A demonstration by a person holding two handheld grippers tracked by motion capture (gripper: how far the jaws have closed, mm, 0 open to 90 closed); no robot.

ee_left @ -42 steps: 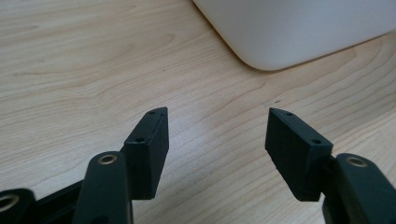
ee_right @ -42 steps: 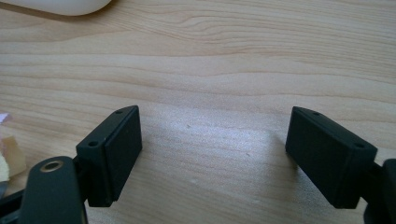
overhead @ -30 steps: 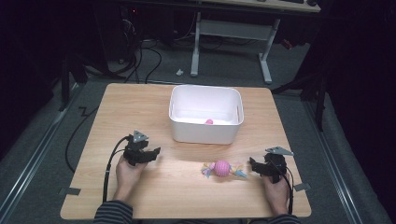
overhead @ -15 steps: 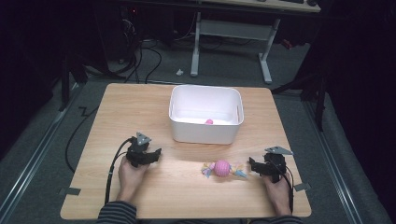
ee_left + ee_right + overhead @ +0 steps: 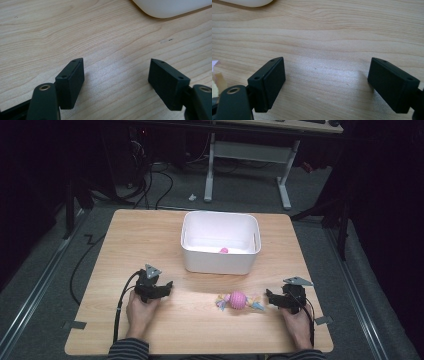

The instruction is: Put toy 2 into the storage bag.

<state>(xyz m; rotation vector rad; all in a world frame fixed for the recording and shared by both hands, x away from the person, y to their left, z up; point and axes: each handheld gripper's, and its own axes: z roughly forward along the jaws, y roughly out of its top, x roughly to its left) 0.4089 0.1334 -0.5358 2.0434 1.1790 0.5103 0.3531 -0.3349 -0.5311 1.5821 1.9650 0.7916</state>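
Below, left gripper point(image 5: 165, 287) rests on table point(image 5: 150, 235) — jaws just opened further, wide apart, bare wood between. Right gripper point(image 5: 270, 297) likewise parted, still widening slightly, nothing held. Pink ball toy point(image 5: 237, 300) with frayed ends lies just beside right gripper, in front of white bin point(image 5: 220, 260).

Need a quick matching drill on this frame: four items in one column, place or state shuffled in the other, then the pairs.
Items:
1. white bin
2. small pink ball
3. pink ball toy with frayed ends
4. left tongs

Place or state:
A. lying on the table by the right tongs
B. open over bare wood, nothing between the jaws
C. inside the bin
D. standing mid-table, behind the toy

Pairs: 1-D, 2-C, 3-A, 4-B
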